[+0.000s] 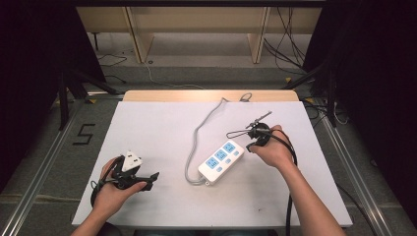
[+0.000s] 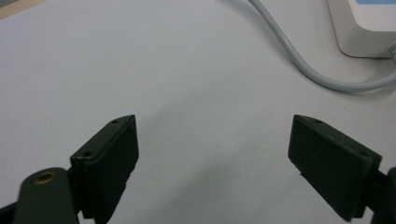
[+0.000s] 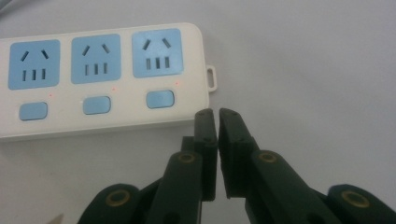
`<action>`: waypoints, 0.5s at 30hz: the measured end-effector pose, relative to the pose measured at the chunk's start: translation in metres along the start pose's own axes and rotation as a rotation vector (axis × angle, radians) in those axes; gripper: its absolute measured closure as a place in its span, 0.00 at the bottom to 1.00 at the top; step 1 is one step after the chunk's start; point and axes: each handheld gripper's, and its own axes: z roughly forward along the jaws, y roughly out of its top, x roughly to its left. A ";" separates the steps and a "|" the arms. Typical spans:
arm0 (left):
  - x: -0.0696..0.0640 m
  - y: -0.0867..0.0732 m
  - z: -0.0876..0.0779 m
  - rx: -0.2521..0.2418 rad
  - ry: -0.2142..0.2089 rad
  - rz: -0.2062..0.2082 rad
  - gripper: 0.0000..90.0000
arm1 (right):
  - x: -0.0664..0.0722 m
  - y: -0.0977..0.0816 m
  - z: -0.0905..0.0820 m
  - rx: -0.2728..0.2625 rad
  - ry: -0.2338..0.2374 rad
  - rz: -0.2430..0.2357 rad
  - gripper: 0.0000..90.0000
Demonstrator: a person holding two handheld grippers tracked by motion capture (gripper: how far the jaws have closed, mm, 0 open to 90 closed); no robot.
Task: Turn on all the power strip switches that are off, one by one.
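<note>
The right hand-held gripper (image 3: 217, 114) hovers just off the near edge of the white power strip (image 3: 100, 79), its two black jaws almost together with a thin gap between them and nothing caught in it. The tips sit just beside the rightmost of three blue rocker switches (image 3: 160, 99), so the step in hand looks like pressing a switch with the nearly closed jaws used as one blunt fingertip.

To do it well, keep the jaws pinched so they act as a single point, come down squarely on the middle of the button rather than its rim, and press straight into the strip so the light body does not skate across the bench (image 1: 162, 123). A short, firm push should be enough; a slanted one could tip or swivel the strip.

In the high view the strip (image 1: 221, 161) lies near the middle of the bench, slanted, with its grey cord (image 1: 196, 137) looping from its near-left end up toward the far edge. The left hand-held gripper (image 2: 212, 154) rests well apart at the near left, jaws spread wide and empty over bare bench. The cord curves past in front of it but blocks nothing. The black cable (image 1: 290, 196) trailing from the right gripper along the forearm is the one thing that might drag.
</note>
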 end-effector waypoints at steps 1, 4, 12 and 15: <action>0.000 0.000 0.000 0.000 0.000 -0.001 0.18 | -0.001 -0.001 -0.001 -0.007 -0.003 0.003 0.95; 0.000 0.000 0.000 0.000 0.001 0.000 0.18 | -0.003 -0.005 -0.003 -0.018 -0.006 0.010 0.94; 0.000 0.000 0.000 0.000 0.001 -0.005 0.18 | -0.005 -0.015 -0.005 -0.053 -0.011 0.023 0.88; 0.001 0.000 0.000 0.004 0.001 -0.001 0.18 | -0.006 -0.019 -0.006 -0.059 -0.017 0.023 0.87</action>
